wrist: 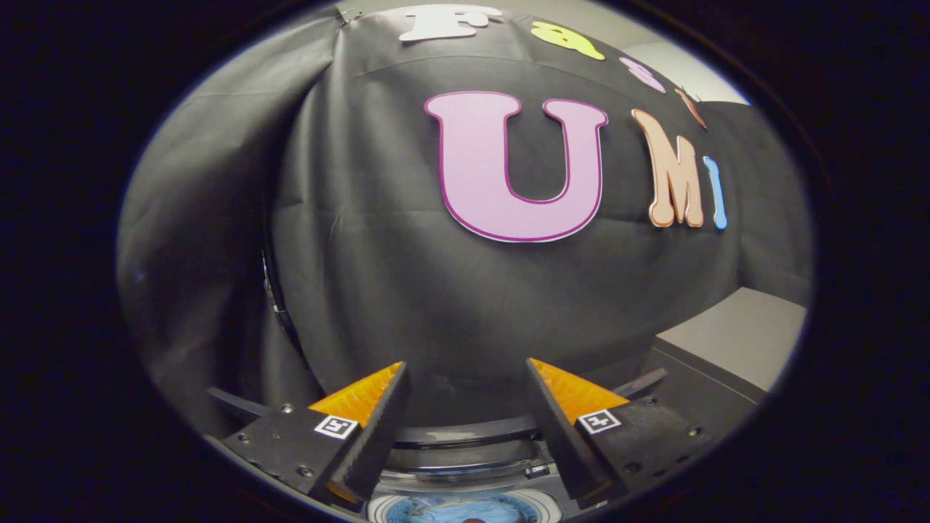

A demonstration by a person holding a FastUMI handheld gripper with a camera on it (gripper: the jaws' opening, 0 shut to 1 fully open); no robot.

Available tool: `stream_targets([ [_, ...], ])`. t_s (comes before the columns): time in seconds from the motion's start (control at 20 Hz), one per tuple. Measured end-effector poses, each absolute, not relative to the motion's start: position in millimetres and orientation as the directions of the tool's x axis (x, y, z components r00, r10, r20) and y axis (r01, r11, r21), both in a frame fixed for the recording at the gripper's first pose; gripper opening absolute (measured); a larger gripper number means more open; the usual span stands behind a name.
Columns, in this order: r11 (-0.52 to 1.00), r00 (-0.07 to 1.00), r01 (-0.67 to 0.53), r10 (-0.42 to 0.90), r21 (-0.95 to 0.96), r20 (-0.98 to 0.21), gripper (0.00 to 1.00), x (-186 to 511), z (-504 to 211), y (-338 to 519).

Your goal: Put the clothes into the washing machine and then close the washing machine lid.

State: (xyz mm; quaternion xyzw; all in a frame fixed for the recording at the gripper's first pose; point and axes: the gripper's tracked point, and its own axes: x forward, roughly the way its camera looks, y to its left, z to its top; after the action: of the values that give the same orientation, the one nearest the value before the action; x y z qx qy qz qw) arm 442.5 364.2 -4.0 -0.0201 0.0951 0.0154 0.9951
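Blue clothes [465, 511] are seen inside the washing machine [465, 465]; gripper [465, 396] fingers are spread, empty; lid closing is judged left.

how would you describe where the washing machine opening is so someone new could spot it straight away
Start at the black cloth wall and drop down to the open gripper. Between and just below its spread fingers sits the washing machine, its round opening showing blue cloth inside. It is the one curved, ringed shape, unlike the flat grey surface beside it.
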Motion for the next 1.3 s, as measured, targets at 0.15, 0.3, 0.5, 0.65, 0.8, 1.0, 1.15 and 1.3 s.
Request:
stream_targets([
  [0.15,0.999,0.981,-0.032,0.024,-0.039,-0.194,0.95,433,-6,362],
  [0.3,0.999,0.982,-0.031,0.023,-0.039,-0.186,0.94,426,-5,360],
  [0.5,0.999,0.987,-0.027,0.022,-0.033,-0.161,0.94,418,-5,359],
  [0.65,0.999,0.985,-0.029,0.022,-0.038,-0.173,0.94,413,-8,358],
  [0.8,0.999,0.983,-0.026,0.018,-0.040,-0.180,0.94,406,-9,356],
  [1.0,0.999,0.983,-0.018,0.010,-0.041,-0.181,0.94,394,-12,354],
  [1.15,0.999,0.985,-0.011,0.003,-0.042,-0.172,0.94,387,-14,353],
  [1.3,0.999,0.984,-0.010,0.003,-0.042,-0.176,0.94,381,-16,351],
])
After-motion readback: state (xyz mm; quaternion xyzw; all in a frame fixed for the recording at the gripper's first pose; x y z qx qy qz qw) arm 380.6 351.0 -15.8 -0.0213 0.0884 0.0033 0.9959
